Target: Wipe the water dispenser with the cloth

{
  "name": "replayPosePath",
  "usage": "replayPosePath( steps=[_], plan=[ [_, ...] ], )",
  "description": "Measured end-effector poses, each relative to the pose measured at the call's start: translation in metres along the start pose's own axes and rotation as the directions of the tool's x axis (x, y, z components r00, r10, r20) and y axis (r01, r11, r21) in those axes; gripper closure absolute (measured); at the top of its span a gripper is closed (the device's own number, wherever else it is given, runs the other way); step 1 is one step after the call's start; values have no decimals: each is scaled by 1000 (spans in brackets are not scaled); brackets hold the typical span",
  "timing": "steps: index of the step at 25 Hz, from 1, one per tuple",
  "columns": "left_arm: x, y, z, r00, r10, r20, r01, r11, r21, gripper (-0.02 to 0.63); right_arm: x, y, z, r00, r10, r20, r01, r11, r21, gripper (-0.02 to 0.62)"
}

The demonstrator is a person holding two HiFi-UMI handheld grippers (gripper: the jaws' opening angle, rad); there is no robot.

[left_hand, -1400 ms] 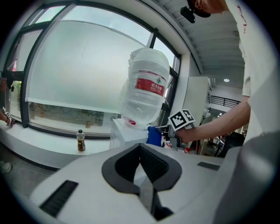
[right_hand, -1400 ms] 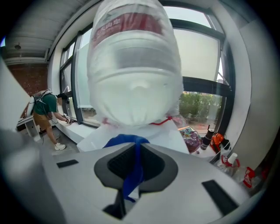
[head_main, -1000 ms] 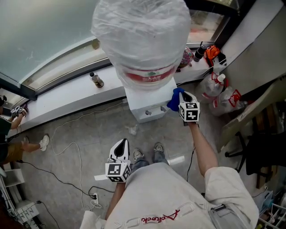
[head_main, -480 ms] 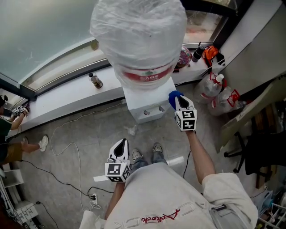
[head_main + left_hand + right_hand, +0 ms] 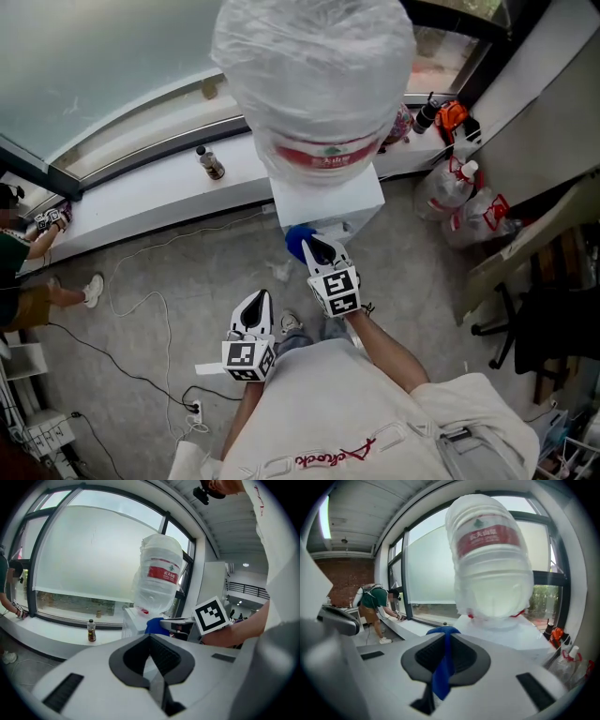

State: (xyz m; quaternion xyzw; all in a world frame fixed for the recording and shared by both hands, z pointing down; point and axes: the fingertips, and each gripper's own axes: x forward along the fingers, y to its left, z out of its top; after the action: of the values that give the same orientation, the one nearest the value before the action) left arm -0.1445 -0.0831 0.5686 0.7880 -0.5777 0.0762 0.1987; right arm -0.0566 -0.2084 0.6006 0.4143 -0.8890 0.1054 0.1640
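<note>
The white water dispenser (image 5: 330,200) stands by the window sill, topped by a big bottle (image 5: 314,75) wrapped in clear plastic. My right gripper (image 5: 314,246) is at the dispenser's front face, low down, shut on a blue cloth (image 5: 298,240). In the right gripper view the cloth (image 5: 442,666) hangs pinched between the jaws, with the bottle (image 5: 490,564) looming close ahead. My left gripper (image 5: 255,306) hangs lower, nearer my body and apart from the dispenser, shut with nothing in it. The left gripper view shows the cloth (image 5: 154,625) against the dispenser (image 5: 132,620).
A small brown bottle (image 5: 211,164) stands on the white sill. Cables (image 5: 155,309) trail over the grey floor. Spray bottles and plastic bags (image 5: 461,197) crowd the right corner, below an orange tool (image 5: 452,116). A person (image 5: 21,267) leans on the sill at far left.
My right gripper has carried the blue cloth from the dispenser's right side round to its front, moving left and toward me. The left gripper has stayed put.
</note>
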Motion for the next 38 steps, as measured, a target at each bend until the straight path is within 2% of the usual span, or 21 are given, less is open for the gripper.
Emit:
replayPosePath(
  steps=[3, 6, 13, 20, 30, 34, 38],
  plan=[
    [-10, 14, 0, 999, 33, 2, -33, 999, -7, 594, 26, 34, -9, 997, 67, -29, -67, 998, 11, 557],
    [-20, 26, -1, 998, 67, 3, -67, 998, -15, 594, 47, 48, -21, 993, 92, -74, -91, 996, 17, 557],
    [-28, 42, 0, 995, 99, 7, -99, 995, -25, 594, 67, 42, -32, 990, 84, -117, -84, 996, 7, 557],
    [-21, 40, 2, 997, 79, 2, -79, 997, -15, 594, 65, 25, -35, 991, 45, -122, -43, 999, 18, 557],
    [5, 17, 7, 1000, 6, -4, -6, 1000, 6, 594, 25, -63, -43, 986, -115, -117, 121, 992, 42, 557],
    [14, 7, 11, 1000, -21, -5, 21, 1000, 20, 594, 1, -118, -46, 969, -215, -124, 224, 973, 59, 557],
    [18, 2, 11, 1000, -29, -7, 29, 999, 27, 594, -23, -176, -55, 939, -314, -138, 327, 941, 83, 557]
  ],
)
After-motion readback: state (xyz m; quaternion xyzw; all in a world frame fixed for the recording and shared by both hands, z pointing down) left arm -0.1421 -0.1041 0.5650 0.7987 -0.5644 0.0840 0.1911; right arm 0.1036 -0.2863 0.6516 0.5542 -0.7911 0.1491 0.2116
